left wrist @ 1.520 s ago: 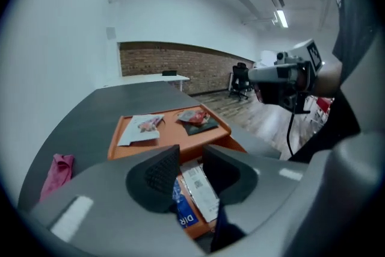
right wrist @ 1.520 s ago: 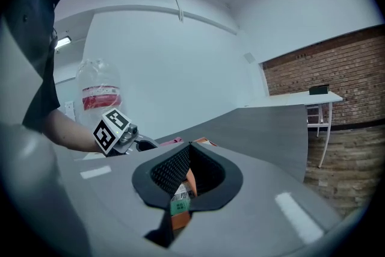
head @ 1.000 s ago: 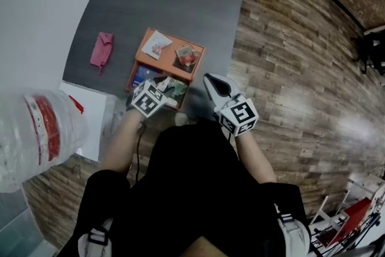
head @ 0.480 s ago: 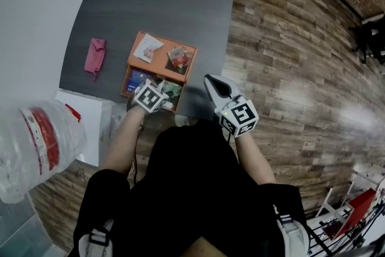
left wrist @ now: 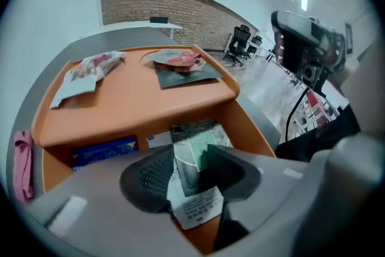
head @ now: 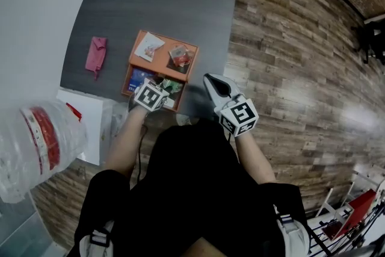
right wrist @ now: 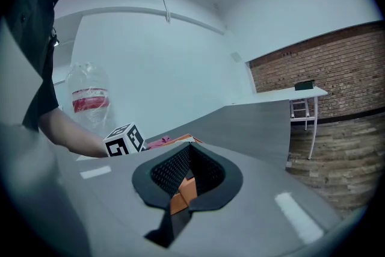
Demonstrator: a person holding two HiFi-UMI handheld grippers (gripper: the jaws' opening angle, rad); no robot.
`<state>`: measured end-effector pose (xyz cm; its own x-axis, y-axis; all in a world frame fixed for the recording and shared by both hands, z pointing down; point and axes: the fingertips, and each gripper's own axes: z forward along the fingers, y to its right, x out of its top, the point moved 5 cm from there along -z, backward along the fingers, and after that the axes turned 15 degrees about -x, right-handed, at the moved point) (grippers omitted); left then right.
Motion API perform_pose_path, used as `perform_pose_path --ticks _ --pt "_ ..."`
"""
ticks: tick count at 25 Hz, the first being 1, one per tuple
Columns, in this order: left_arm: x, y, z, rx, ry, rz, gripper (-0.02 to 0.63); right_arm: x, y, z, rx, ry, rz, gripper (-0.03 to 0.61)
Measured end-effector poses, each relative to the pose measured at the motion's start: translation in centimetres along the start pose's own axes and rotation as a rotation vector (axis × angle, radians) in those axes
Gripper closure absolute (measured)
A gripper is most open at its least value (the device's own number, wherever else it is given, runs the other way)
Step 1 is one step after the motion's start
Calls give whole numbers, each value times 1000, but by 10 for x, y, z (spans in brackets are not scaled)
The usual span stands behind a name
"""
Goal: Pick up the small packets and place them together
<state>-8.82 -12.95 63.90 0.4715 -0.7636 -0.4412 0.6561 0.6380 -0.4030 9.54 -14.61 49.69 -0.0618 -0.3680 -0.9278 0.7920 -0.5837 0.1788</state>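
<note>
An orange two-level tray (head: 157, 56) (left wrist: 129, 108) stands on the grey table. On its upper level lie a white-and-red packet (head: 149, 46) (left wrist: 84, 72) and a red packet (head: 180, 57) (left wrist: 177, 60) on a dark one. The lower compartment holds a blue packet (head: 137, 76) (left wrist: 102, 152) and a green-and-white packet (head: 172, 87) (left wrist: 198, 147). My left gripper (head: 161, 85) (left wrist: 192, 167) points down into that compartment; its jaws have just been closing and now press on the green-and-white packet. My right gripper (head: 215, 85) (right wrist: 188, 156) hovers by the table's near edge, right of the tray, shut and holding nothing.
A pink cloth (head: 96, 54) (left wrist: 21, 162) lies left of the tray. A large water bottle (head: 36, 141) (right wrist: 89, 99) and a white board (head: 84, 123) sit at the near left. Wooden floor lies right of the table edge, with office chairs (left wrist: 240, 39) beyond.
The head view has shifted a little, so the tray sits higher and further left. My left gripper has rolled slightly over the lower compartment. The right gripper has kept still.
</note>
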Motion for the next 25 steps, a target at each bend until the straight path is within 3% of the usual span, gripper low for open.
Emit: perform_pose_path --ticks 6,8,12,25 --pt "-1 -12 -6 -14 28 -102 525 0 -2 0 -1 0 -3 577" --pt "-1 -14 -7 -5 29 -99 574 1 -2 0 0 1 -6 577" --pt "0 -11 -8 4 31 -60 611 2 -2 1 -3 1 -6 577" --pt "8 25 -41 -120 133 11 614 4 -10 5 13 4 -19 577"
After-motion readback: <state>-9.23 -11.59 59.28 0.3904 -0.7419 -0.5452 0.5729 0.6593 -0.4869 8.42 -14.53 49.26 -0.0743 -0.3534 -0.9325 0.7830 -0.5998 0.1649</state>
